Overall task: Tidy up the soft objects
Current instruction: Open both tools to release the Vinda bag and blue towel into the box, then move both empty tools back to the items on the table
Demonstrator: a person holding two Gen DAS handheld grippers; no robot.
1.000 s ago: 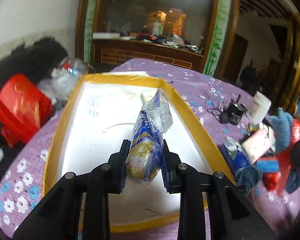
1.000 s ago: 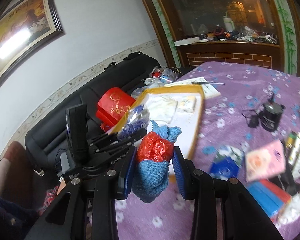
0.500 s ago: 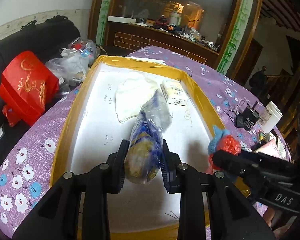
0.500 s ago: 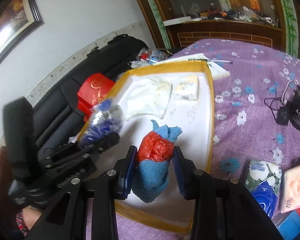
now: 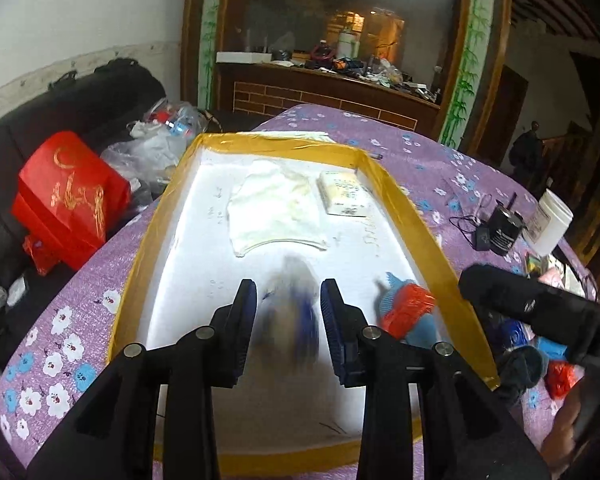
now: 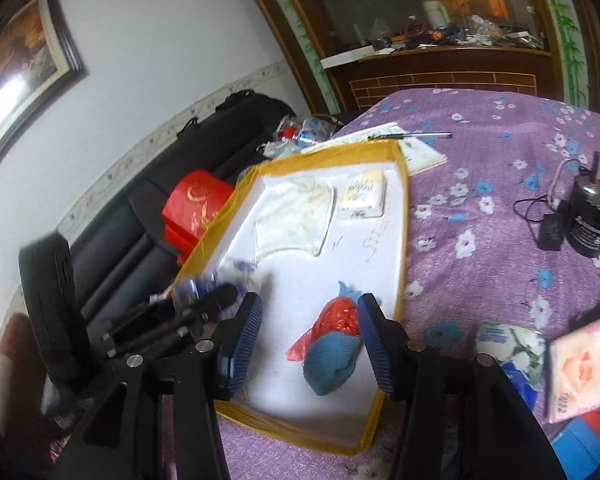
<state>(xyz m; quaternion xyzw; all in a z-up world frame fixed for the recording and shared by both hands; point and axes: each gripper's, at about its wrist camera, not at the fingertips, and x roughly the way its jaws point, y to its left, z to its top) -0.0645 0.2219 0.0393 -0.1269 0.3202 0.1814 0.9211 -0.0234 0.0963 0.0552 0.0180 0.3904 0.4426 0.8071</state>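
Blue-red sock bundle (image 6: 334, 342) lying flat in tray (image 6: 402, 240), long axis diagonal

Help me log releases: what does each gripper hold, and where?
Nothing, it seems. Both sets of jaws have just been opening: the bundle lies in the tray inside the right gripper; the blurred bag slips loose inside the left gripper.

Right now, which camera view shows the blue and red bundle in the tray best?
The right wrist view: the bundle lies whole and sharp between the open right tool. The left wrist view shows it at the side, partly hidden.
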